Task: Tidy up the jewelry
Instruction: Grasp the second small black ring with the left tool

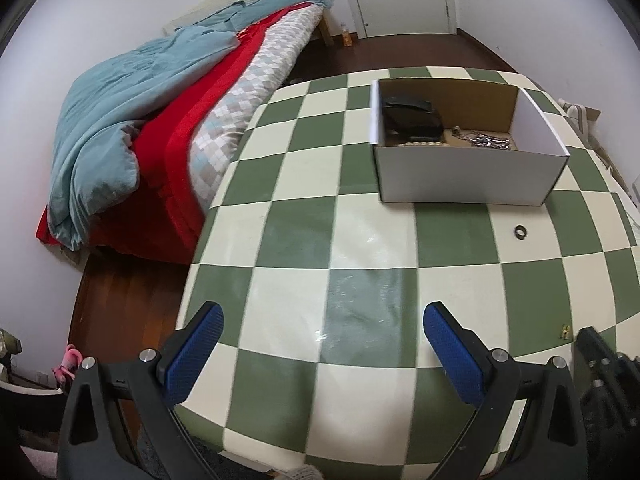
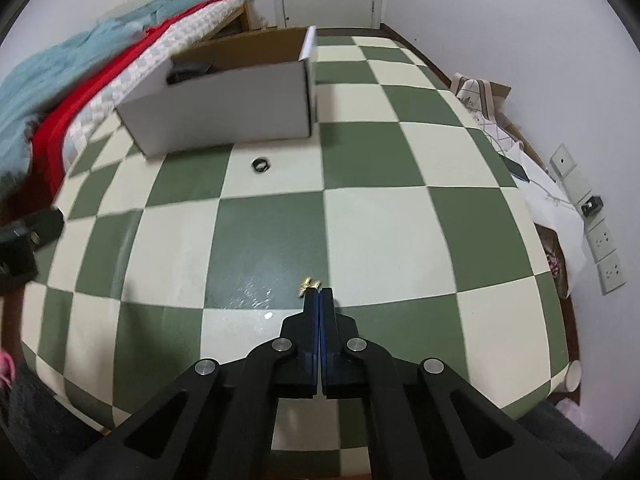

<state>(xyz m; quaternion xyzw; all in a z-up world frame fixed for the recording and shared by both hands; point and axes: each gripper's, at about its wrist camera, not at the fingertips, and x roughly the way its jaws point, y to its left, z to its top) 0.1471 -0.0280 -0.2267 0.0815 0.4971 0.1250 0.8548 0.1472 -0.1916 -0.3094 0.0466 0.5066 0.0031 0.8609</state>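
Tiny gold earring [image 2: 308, 285] pinched at the tips of the right gripper [image 2: 319, 294], just above the checkered desk [image 2: 376, 236].

Black ring [image 2: 260, 165] sits on a cream square just in front of the white cardboard box [image 2: 224, 108], which has a black pouch [image 1: 412, 116], beads and chain [image 1: 486, 139] inside. Left gripper [image 1: 324, 346] hangs spread wide with nothing in it, well back from the box. Bed [image 1: 168, 120] beside the desk.

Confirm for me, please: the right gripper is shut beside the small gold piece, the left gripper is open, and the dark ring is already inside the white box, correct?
Not quite: the dark ring lies on the checkered table, in front of the white box, as the right wrist view shows. The rest holds: the right gripper is shut beside the small gold piece, and the left gripper is open.
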